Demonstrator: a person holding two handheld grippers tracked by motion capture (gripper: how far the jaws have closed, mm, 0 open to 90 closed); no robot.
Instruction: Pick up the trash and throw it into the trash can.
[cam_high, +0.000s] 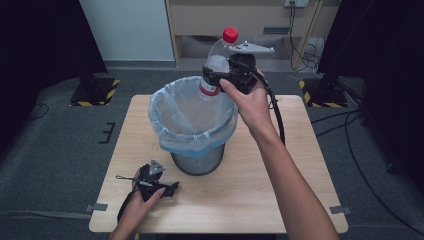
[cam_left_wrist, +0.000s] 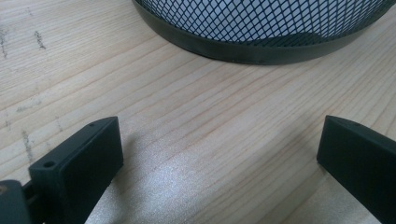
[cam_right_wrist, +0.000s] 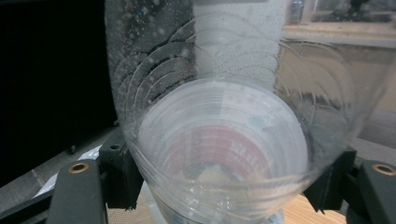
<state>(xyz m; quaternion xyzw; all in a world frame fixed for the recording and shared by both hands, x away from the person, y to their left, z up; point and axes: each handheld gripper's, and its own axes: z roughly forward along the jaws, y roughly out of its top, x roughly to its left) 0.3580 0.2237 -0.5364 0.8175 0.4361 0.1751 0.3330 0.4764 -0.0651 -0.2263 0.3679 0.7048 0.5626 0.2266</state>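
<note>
The right gripper (cam_high: 220, 75) is clamped on a clear plastic bottle (cam_high: 216, 67) with a red cap (cam_high: 230, 34) and a red label band. The bottle stands nearly upright, cap uppermost, tilted slightly to the right in the high view. It hangs in the air above the far rim of the bin (cam_high: 197, 160), beyond the table's far edge line as that view shows it, with its base just over the liner. In the right gripper view the bottle (cam_right_wrist: 219, 140) fills the space between both jaws, and the pads (cam_right_wrist: 119, 172) press on its ribbed wall from either side; droplets cling to the inside of the plastic.

The bin is a black mesh waste basket lined with a translucent blue bag (cam_high: 192, 117) folded over its rim. It stands near the middle of the table (cam_high: 280, 175), closer to the far edge than to the near one. Its mouth is open upward directly under the bottle.

The left gripper (cam_high: 167, 189) rests on the table near the near left corner, held by the left hand (cam_high: 142, 200). Its jaws stand released and wide apart, with bare wood between them. In the left gripper view the mesh base of the bin (cam_left_wrist: 261, 44) lies just ahead of the jaws, apart from them.

Grey tape tabs (cam_high: 99, 206) mark the table's near corners. Black stands (cam_high: 95, 82) with hazard striping sit on the floor beyond the far corners.
</note>
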